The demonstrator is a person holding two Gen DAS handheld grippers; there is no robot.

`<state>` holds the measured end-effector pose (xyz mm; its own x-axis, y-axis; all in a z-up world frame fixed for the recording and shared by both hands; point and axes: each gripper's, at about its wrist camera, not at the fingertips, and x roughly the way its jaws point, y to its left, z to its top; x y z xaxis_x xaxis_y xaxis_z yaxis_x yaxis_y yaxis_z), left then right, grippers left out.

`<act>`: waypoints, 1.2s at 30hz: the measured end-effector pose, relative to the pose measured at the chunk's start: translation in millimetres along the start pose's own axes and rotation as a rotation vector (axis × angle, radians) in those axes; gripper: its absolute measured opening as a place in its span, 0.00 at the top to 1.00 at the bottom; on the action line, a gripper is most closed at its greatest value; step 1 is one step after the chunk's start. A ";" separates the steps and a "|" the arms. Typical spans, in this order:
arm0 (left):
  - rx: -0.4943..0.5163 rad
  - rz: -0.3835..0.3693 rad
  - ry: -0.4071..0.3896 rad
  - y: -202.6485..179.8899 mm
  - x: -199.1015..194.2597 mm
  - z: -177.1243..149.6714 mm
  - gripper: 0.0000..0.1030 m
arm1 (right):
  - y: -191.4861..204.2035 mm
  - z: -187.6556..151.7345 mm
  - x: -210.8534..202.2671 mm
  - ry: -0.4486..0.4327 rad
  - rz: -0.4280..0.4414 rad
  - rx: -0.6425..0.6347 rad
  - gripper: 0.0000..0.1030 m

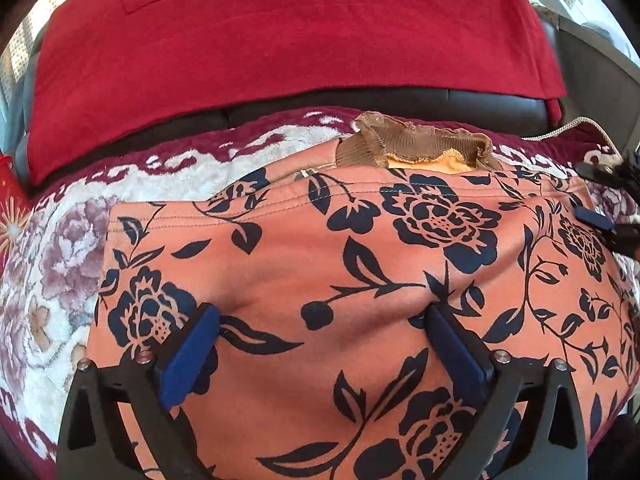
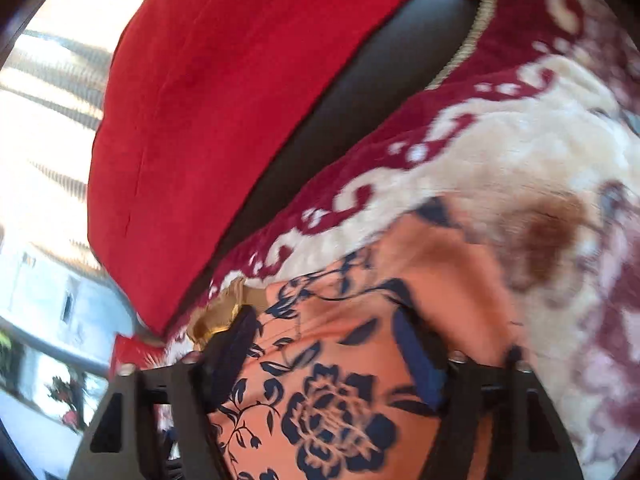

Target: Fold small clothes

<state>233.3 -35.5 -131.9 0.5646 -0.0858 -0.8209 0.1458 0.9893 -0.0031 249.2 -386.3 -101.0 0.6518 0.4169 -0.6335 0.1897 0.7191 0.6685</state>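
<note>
While the orange flowered garment (image 1: 320, 280) lay spread over the patterned blanket (image 1: 60, 272), your left claw (image 1: 324, 320) stood wide open above its middle, both blue pads clear of the cloth and gripping nothing. From the left wrist view, I judged the folding barely begun: the garment looked laid out flat with its brown ribbed collar (image 1: 408, 144) at the far edge, and no neat folded edge showed. Its left edge ran straight and exposed on the blanket, easy for you to reach. Your right claw (image 1: 600, 216) showed at the garment's right edge. Beyond the collar, the dark sofa seat (image 1: 400, 104) and the red cushion (image 1: 280, 32) hemmed in the far side, so open room lay mostly on the blanket to the left.

Seen from the right wrist view, which was blurred, your right claw (image 2: 328, 340) sat open over the garment (image 2: 340, 380) near its corner, fabric lying between the pads though I could not tell whether either pad touched it. The collar (image 2: 224, 312) lay just beside the left finger. Bare blanket (image 2: 520, 140) stretched wide to the right, giving room to carry that edge across. The cushion (image 2: 220, 120) stayed well apart.
</note>
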 end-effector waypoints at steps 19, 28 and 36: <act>-0.068 0.043 -0.056 4.6 -100.8 -93.9 0.01 | -48.0 -191.9 -106.3 0.024 0.125 0.052 0.18; -0.054 0.086 -0.036 -5.9 -118.7 -106.9 0.01 | -70.1 -182.2 -96.2 -0.007 0.240 0.121 0.16; 0.004 0.105 -0.029 -29.3 -119.7 -105.5 0.01 | -88.3 -185.1 -106.5 -0.001 0.312 0.136 0.16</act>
<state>75.7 -41.7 -93.7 0.6003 0.0153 -0.7996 0.0878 0.9925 0.0849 27.1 -391.4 -164.6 0.6947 0.6045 -0.3899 0.0774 0.4761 0.8760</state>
